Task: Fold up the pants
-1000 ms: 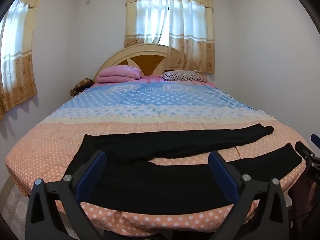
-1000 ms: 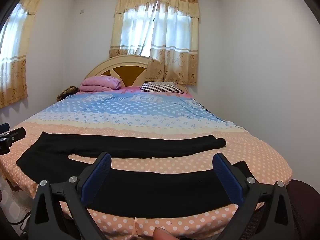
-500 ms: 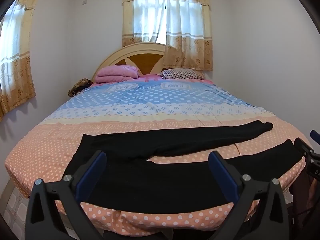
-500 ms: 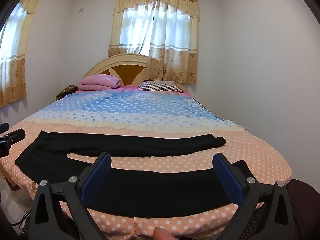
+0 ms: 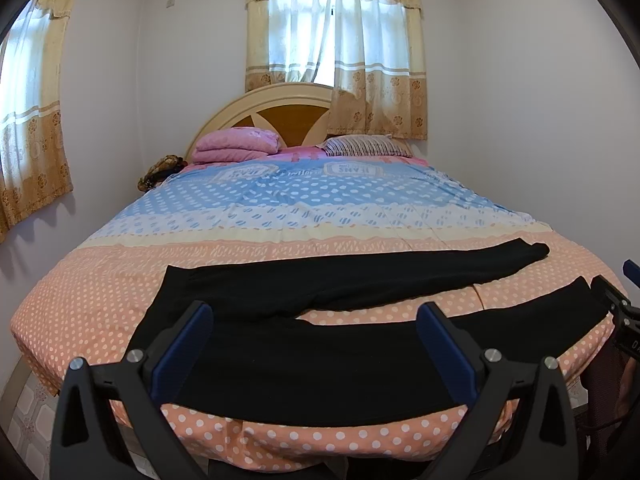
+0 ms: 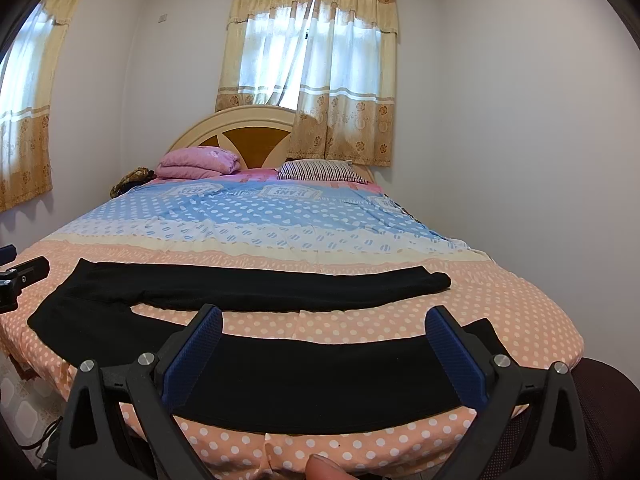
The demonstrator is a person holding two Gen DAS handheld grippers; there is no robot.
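Black pants lie flat across the near end of the bed, legs running rightward; your left tool and right tool hover wide open, empty, right nearer the cuffs.

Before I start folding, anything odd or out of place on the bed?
Nothing damaged. The black pants lie flat across the bed's near end, legs splayed apart, not stacked. Both claws, left and right, are open.
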